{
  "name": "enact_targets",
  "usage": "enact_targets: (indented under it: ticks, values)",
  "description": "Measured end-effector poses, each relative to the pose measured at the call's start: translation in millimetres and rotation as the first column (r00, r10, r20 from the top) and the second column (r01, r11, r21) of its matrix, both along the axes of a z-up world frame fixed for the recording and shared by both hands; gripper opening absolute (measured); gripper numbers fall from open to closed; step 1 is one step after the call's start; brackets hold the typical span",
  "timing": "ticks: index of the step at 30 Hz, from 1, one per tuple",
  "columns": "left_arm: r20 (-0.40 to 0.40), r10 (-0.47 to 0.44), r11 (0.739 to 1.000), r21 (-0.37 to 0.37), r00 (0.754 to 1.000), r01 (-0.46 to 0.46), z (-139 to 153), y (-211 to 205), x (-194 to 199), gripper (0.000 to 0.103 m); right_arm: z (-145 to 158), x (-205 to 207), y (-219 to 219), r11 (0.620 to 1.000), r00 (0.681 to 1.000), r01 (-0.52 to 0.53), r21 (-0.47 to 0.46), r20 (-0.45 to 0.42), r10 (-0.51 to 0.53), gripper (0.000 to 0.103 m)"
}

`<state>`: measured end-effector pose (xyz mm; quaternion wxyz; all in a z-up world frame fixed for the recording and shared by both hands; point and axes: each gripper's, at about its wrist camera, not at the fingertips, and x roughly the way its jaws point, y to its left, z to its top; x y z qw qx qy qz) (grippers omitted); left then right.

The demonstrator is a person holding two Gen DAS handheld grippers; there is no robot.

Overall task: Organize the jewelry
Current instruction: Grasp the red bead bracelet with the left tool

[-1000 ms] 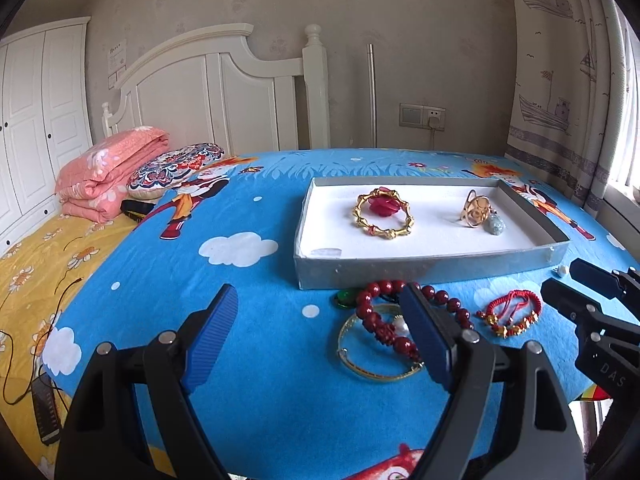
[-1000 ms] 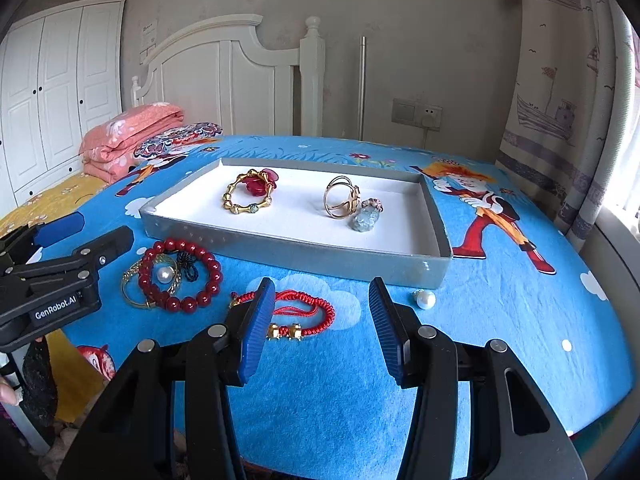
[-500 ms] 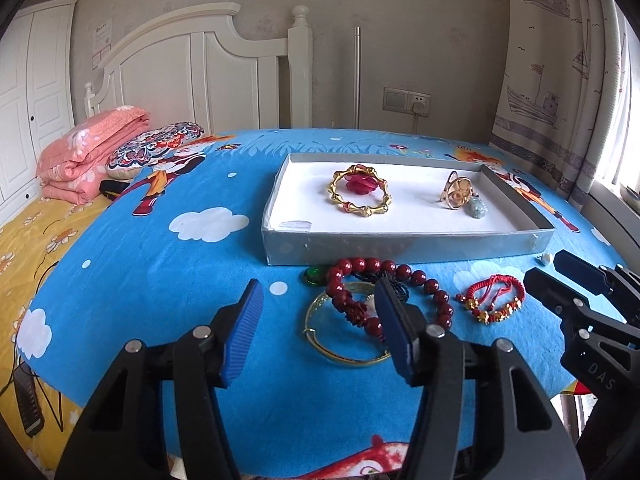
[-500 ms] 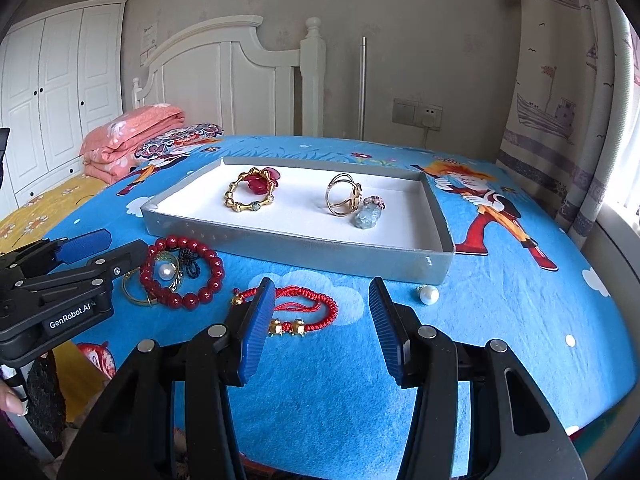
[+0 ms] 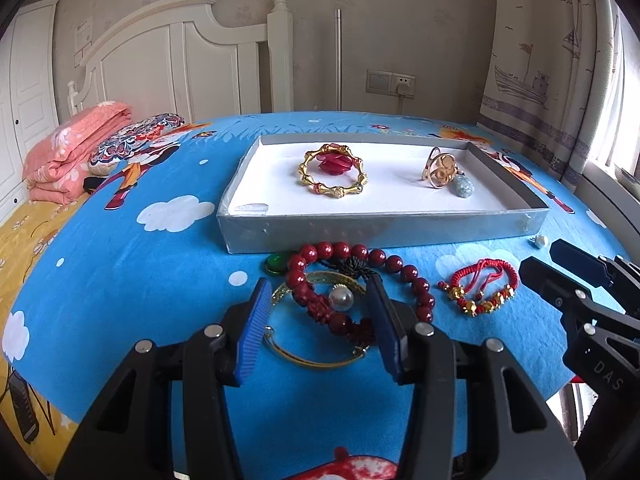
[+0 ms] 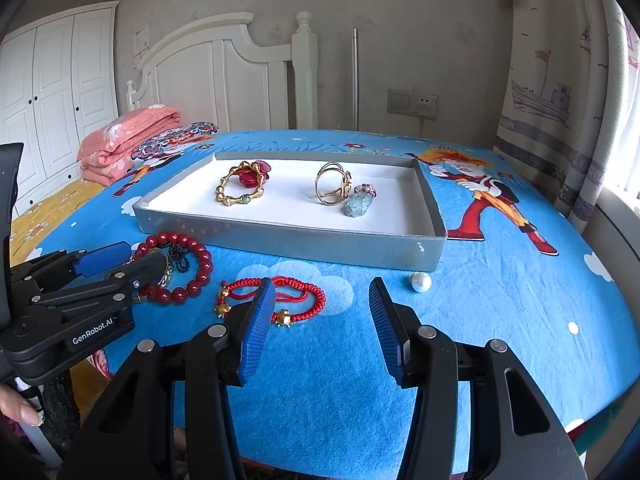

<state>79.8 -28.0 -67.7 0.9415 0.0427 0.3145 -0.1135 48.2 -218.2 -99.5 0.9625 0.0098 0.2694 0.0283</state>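
A grey tray on the blue cloth holds a gold bangle, a red piece, a gold ring and a pale blue stone. In front lie a dark red bead bracelet, a thin gold bangle, a pearl, a green stone and a red cord bracelet. My left gripper is open, its blue pads either side of the bead bracelet and pearl. My right gripper is open just in front of the cord bracelet.
A loose pearl lies by the tray's right front corner. Folded pink bedding and a patterned pillow lie on the bed at left. A white headboard and a curtain stand behind.
My left gripper has moved forward and right over the bead bracelet pile, and its jaws have narrowed. My right gripper has moved slightly closer to the cord bracelet.
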Motion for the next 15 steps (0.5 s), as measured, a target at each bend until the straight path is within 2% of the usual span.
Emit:
enact_targets:
  ticks: [1, 3, 4, 5, 9, 15]
  values:
    - [0.001, -0.017, 1.000, -0.014, 1.000, 0.017, 0, -1, -1, 0.037, 0, 0, 0, 1.000, 1.000, 0.001, 0.000, 0.000, -0.001, 0.047]
    - [0.008, -0.027, 1.000, -0.013, 1.000, 0.028, 0, -3, -1, 0.026, 0, 0, 0, 1.000, 1.000, 0.000, -0.001, 0.001, 0.000, 0.047]
    - [0.009, -0.033, 0.999, -0.023, 0.999, 0.033, 0, -2, -1, 0.017, 0, 0, 0, 1.000, 1.000, -0.001, -0.002, 0.002, 0.001, 0.047]
    - [0.011, -0.039, 0.999, -0.037, 0.999, 0.039, 1, -1, -1, 0.014, -1, -1, 0, 1.000, 1.000, -0.002, -0.002, 0.001, 0.002, 0.047]
    - [0.032, -0.038, 0.998, -0.054, 0.999, 0.040, 3, 1, -5, 0.012, -2, -1, 1, 1.000, 1.000, -0.012, -0.005, -0.006, 0.012, 0.047]
    - [0.120, -0.029, 0.997, -0.068, 0.992, 0.037, 25, 4, -16, 0.012, -5, -2, -1, 0.999, 0.999, -0.034, 0.021, -0.039, 0.035, 0.047]
